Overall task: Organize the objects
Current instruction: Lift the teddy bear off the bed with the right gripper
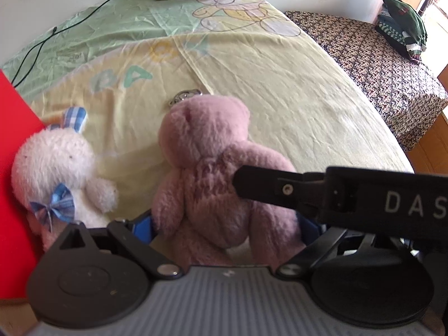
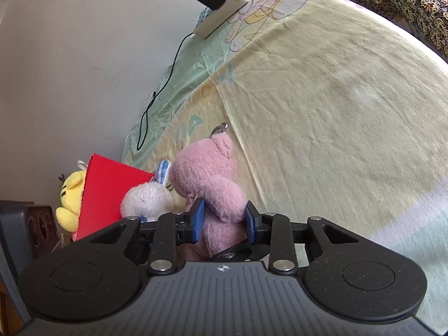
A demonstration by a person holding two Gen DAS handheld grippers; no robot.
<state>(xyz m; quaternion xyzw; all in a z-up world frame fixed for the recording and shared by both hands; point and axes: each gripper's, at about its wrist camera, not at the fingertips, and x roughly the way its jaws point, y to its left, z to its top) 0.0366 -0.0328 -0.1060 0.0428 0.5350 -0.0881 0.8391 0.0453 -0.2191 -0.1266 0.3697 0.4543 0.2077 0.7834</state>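
The right gripper [image 2: 224, 221] is pinched on the pink plush bear [image 2: 212, 176]; the left gripper [image 1: 224, 224] is closed around its lower body. Soft, light, compressible plush is judged best held mid-torso.

White letters "DAS" on the black body of the right gripper [image 1: 238, 180] at the frame's edge, pale letters reading roughly "BA" printed on the yellow bedsheet [image 1: 280, 89]
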